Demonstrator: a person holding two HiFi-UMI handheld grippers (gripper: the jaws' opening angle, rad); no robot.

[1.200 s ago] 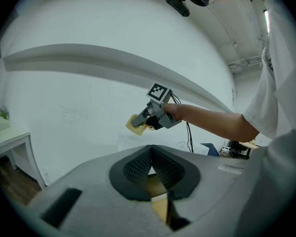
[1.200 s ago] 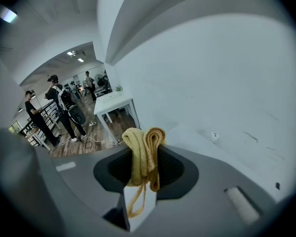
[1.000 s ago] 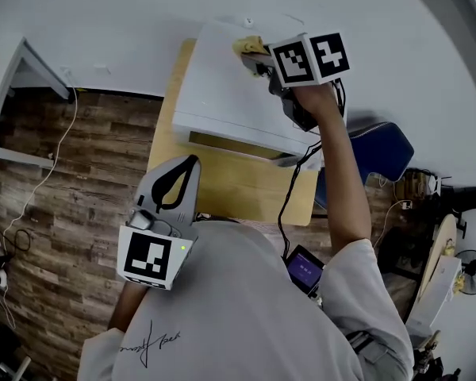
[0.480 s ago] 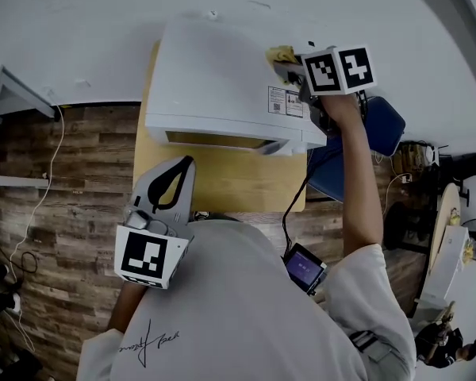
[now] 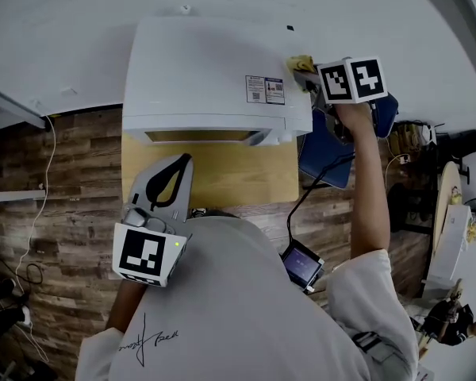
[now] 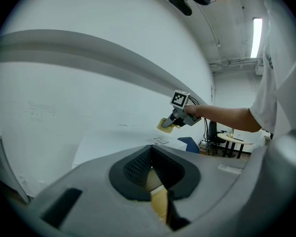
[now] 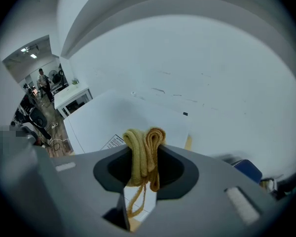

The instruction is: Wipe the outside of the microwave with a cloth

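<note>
Here, the left gripper is hovering by the wooden surface's near left corner with its fingers closed on nothing, while the white microwave is sitting at the back by the wall. At its rear right top corner the right gripper is clamping a bunched yellow cloth between its fingers. The cloth is looking soft, light and floppy, so this thick fold is probably the best hold, leaving loose fabric to drag over the rigid casing. The microwave's right wall is hiding from view, and I am failing to tell whether cloth is touching casing.
</note>
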